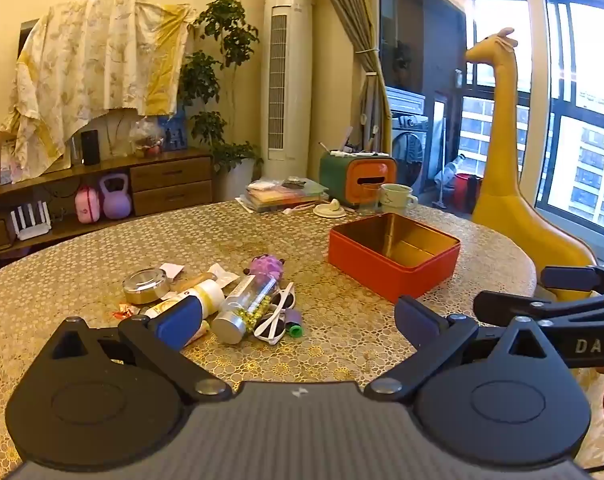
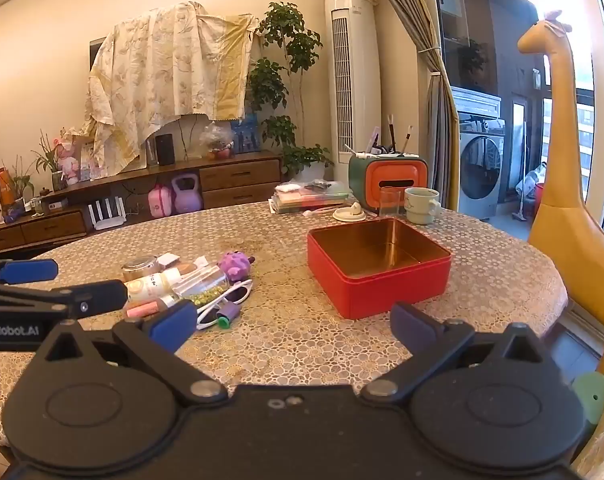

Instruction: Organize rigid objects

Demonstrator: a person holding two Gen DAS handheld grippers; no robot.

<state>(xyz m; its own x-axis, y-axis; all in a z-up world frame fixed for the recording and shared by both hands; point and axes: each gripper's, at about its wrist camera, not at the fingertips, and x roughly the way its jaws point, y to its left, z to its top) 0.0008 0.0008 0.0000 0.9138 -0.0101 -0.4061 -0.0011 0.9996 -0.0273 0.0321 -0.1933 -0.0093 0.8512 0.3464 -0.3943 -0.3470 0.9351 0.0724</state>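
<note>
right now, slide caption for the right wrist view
Open right gripper hovers over the table between a clutter pile and an empty red tin.

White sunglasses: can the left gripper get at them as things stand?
Probably yes. The left gripper is open and empty, the white sunglasses lie at the pile's near edge, only a small purple tube alongside.

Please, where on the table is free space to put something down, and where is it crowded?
Free: the bare tablecloth between the pile and the red tin, and the wide patch behind the pile. The tin itself is empty. Crowded: the pile around the sunglasses, and the far edge near the mug.
</note>
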